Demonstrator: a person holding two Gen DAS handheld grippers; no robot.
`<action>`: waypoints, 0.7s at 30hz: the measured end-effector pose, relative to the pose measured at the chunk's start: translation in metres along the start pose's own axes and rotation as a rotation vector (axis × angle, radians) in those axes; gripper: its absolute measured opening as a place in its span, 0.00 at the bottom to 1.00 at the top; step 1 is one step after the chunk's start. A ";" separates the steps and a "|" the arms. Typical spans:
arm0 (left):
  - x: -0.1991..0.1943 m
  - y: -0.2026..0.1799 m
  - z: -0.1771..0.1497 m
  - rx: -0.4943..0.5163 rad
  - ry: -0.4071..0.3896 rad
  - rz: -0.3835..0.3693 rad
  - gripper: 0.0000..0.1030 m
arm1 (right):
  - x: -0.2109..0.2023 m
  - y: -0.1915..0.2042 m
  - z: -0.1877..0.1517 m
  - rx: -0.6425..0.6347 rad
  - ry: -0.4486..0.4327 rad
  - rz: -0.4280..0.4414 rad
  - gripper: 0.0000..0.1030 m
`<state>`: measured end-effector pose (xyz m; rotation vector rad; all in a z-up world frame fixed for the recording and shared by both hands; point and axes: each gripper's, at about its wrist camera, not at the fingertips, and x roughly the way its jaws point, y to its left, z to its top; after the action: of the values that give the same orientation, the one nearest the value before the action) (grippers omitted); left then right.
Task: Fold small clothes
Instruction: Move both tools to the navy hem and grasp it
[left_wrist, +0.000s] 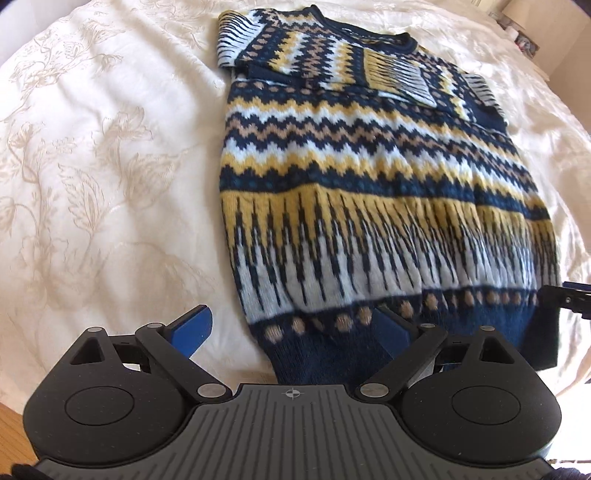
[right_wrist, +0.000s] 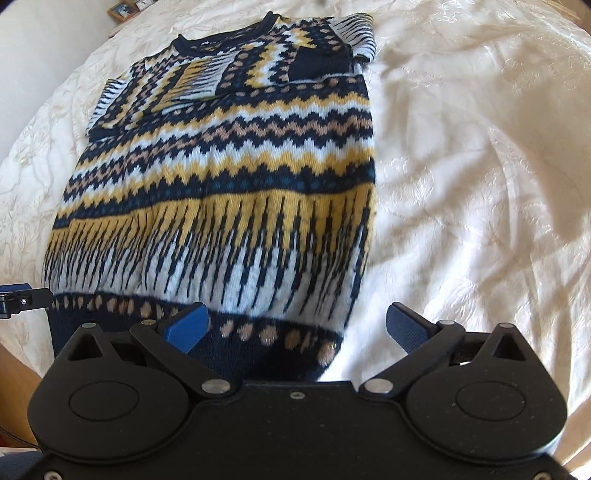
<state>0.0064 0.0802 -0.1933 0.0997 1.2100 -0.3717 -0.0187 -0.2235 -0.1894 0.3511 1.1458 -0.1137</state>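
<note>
A: What carries the work?

B: A bed under a cream bedspread with a pale floral pattern (left_wrist: 92, 155), creased and sunlit. Small framed items (right_wrist: 125, 8) stand past its far edge.

A: And the garment?

B: A navy, yellow and white zigzag-patterned knitted sweater (left_wrist: 369, 192) lies flat mid-bed, sleeves folded across the chest, hem at the near edge.

A: The fingers?

B: Left gripper (left_wrist: 291, 328) spread wide at one hem corner, right gripper (right_wrist: 295, 326) spread wide at the other; neither is grasping anything.
</note>
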 end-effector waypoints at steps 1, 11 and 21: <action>0.001 -0.003 -0.006 0.007 -0.005 0.002 0.91 | 0.000 -0.001 -0.005 0.003 0.002 0.004 0.99; 0.022 -0.008 -0.030 -0.017 0.024 0.046 0.91 | 0.018 -0.010 -0.034 0.001 0.046 0.033 0.99; 0.028 -0.001 -0.044 -0.070 0.016 0.022 0.91 | 0.028 -0.007 -0.045 -0.023 0.124 0.042 1.00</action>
<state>-0.0245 0.0848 -0.2347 0.0559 1.2357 -0.3098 -0.0476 -0.2124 -0.2329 0.3653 1.2602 -0.0426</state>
